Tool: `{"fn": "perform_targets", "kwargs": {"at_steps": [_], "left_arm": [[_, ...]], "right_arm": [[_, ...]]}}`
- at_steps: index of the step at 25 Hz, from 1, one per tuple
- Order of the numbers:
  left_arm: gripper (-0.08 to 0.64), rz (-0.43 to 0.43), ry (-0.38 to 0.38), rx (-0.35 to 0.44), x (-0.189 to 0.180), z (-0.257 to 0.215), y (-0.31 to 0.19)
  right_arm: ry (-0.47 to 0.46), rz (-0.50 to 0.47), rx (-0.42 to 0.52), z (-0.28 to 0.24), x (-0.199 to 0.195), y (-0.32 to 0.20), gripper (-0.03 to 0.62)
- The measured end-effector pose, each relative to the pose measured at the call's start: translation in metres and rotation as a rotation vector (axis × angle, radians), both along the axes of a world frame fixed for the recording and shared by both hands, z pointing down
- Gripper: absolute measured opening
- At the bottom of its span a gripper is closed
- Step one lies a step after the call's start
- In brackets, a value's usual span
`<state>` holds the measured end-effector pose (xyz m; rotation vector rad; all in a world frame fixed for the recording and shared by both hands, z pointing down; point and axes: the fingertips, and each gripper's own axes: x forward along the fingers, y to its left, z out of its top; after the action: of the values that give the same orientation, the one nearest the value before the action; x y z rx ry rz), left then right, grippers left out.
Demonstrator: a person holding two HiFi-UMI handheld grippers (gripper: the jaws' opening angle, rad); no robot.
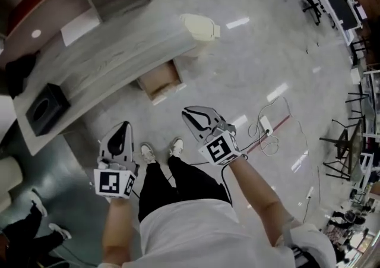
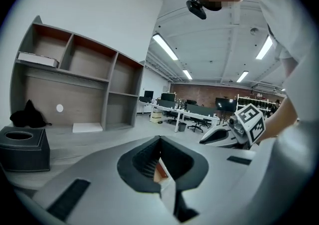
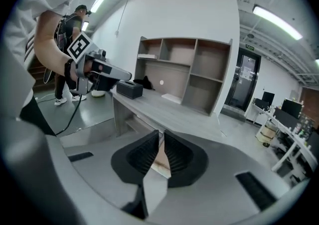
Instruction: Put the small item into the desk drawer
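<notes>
The left gripper (image 2: pixel 159 143) has its fingers pressed together with nothing pinched between them. The right gripper (image 3: pixel 160 136) is the same, with only a hairline slit between its fingers. Both are held over the floor (image 1: pixel 255 59), near the grey bench (image 1: pixel 113 53). Under the bench's edge the drawer (image 1: pixel 159 82) stands pulled out, its brown inside showing. The small item cannot be made out in any view. A black box (image 1: pixel 46 108) sits on the bench.

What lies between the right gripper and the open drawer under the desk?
Only bare, shiny floor. The head view shows it: the right gripper hangs short of the drawer, and nothing stands on the stretch between them.
</notes>
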<state>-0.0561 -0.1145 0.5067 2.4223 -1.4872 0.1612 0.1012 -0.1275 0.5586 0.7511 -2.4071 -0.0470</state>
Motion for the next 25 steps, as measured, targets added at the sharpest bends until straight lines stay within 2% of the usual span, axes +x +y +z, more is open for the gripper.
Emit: {"fn": "perform_targets", "kwargs": {"at_steps": [2, 3, 9, 18, 25], "left_arm": [[0.018, 0.002, -0.008, -0.025, -0.001, 0.017, 0.002], [0.018, 0.001, -0.009, -0.039, -0.001, 0.026, 0.004], [0.018, 0.005, -0.020, -0.094, 0.005, 0.069, 0.010], [0.018, 0.014, -0.045, -0.150, 0.002, 0.113, 0.019], [0.018, 0.011, -0.046, -0.187, 0.001, 0.142, 0.023]], "right_arm": [[0.022, 0.003, -0.014, 0.024, -0.001, -0.008, 0.096], [0.037, -0.001, -0.018, 0.037, -0.002, -0.011, 0.107], [0.166, -0.059, -0.024, 0.122, -0.007, -0.031, 0.107], [0.445, -0.243, 0.005, 0.237, -0.014, -0.037, 0.154], [0.580, -0.272, 0.013, 0.294, -0.009, -0.061, 0.210]]}}
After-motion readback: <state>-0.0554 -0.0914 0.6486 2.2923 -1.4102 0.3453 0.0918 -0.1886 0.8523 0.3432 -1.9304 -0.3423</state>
